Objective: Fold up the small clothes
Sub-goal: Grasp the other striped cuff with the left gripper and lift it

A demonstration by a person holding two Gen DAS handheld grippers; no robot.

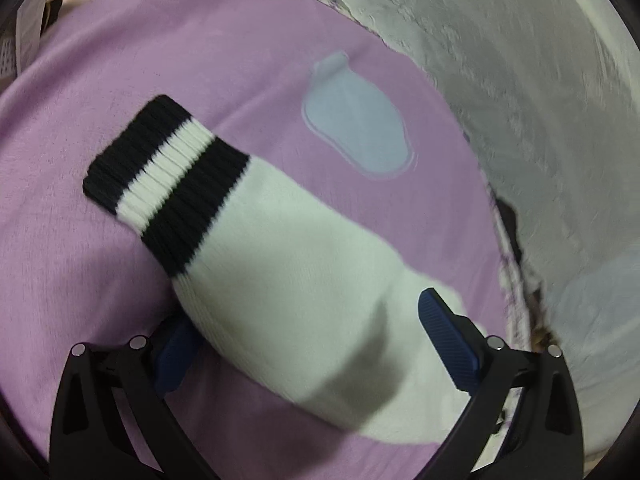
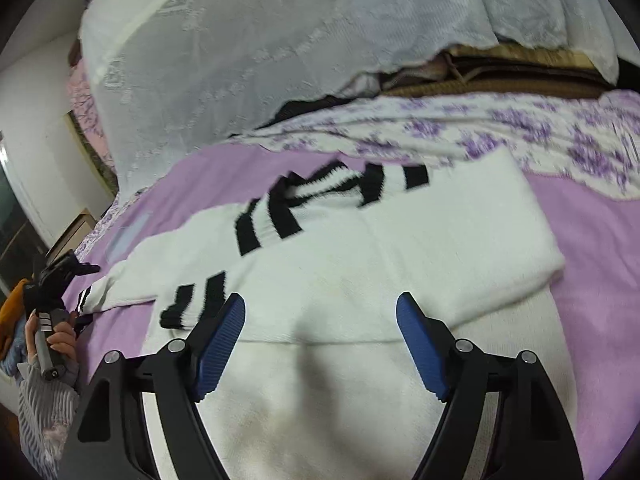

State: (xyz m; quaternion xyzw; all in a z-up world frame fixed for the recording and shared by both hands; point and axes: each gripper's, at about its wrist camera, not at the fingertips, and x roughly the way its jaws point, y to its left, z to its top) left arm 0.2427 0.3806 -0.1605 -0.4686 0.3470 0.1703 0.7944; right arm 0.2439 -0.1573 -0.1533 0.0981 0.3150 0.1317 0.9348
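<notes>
On the purple blanket (image 1: 248, 52) lies a white knitted sweater (image 2: 400, 248) with black stripes on its cuffs; one sleeve (image 1: 280, 256) lies flat and slanted. Left gripper (image 1: 312, 340) stands wide around this sleeve's broad end. Right gripper (image 2: 320, 332) stands wide above the sweater's body.

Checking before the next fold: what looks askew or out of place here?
The white socks lie in an untidy overlapping heap on the purple blanket, their black-striped cuffs pointing different ways. Both grippers, left and right, are open.
</notes>
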